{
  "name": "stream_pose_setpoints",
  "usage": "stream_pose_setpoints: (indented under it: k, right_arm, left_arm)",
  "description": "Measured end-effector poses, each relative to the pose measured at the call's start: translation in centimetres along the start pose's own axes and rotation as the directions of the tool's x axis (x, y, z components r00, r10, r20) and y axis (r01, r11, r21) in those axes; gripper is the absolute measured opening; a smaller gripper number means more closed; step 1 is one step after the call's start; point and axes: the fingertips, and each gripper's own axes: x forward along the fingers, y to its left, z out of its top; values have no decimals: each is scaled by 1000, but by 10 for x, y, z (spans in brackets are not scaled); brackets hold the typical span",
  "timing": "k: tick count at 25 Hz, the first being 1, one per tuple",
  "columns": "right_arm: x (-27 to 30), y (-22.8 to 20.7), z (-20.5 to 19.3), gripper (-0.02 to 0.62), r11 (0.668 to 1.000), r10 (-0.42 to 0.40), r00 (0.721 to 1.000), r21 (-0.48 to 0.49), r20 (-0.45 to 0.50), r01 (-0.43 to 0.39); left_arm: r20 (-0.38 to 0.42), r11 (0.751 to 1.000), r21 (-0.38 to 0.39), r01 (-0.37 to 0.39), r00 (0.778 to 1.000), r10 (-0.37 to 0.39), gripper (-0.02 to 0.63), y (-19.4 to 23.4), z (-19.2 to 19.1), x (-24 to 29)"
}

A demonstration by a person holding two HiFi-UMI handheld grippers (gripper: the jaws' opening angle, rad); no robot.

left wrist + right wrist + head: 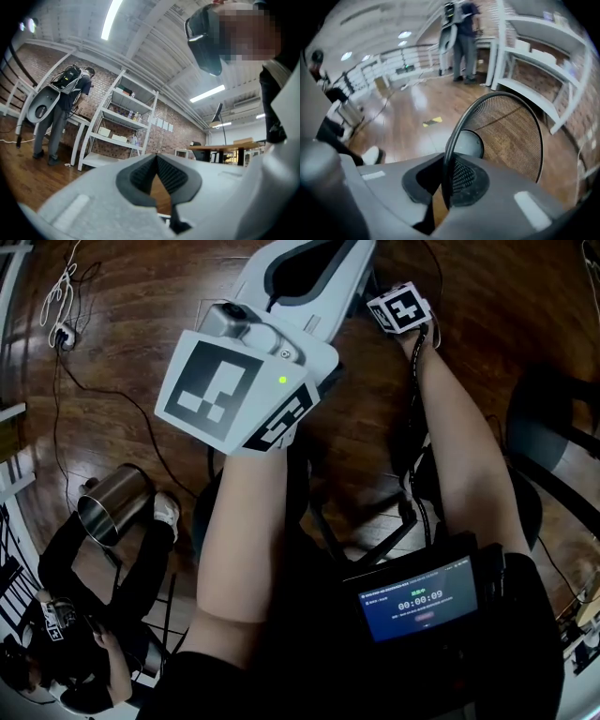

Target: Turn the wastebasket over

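Observation:
The wastebasket (506, 136) is a black wire-mesh basket, tipped so its open mouth faces the right gripper view and its round bottom (465, 143) shows inside. My right gripper (446, 187) is shut on its black rim (454, 140), which runs up between the pads. In the head view only that gripper's marker cube (403, 310) shows at the top; the basket is hidden there. My left gripper (156, 159) is raised in front of me, pointing out across the room, its pads meeting at the tips with nothing between them. Its marker cube (230, 390) fills the middle of the head view.
A person in black crouches at lower left beside a steel can (112, 504). Cables (61, 334) trail over the wooden floor. A black chair (553, 446) stands at right. White shelving (534, 70) is close behind the basket; another person (464, 42) stands at the back.

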Motion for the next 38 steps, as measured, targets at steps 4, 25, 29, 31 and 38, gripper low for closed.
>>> stream_pose_setpoints:
  k: [4, 25, 29, 31, 38]
  right_arm:
    - [10, 34, 0, 14, 901, 2, 983, -426, -181, -80]
    - [-23, 74, 16, 57, 848, 113, 988, -508, -103, -150]
    - [-73, 69, 53, 12, 914, 193, 977, -379, 95, -144]
    - [-111, 67, 82, 9, 939, 239, 941, -305, 242, -160]
    - [-255, 68, 143, 9, 975, 215, 735, -101, 643, -197]
  left_arm:
    - [9, 1000, -15, -13, 1000, 13, 3, 2, 1, -1]
    - [-8, 999, -32, -33, 999, 33, 3, 10, -4, -5]
    - [-31, 999, -16, -31, 999, 30, 3, 6, -9, -4]
    - [-46, 999, -11, -32, 998, 31, 3, 7, -10, -4]
    - [-96, 999, 34, -12, 995, 16, 3, 5, -17, -4]
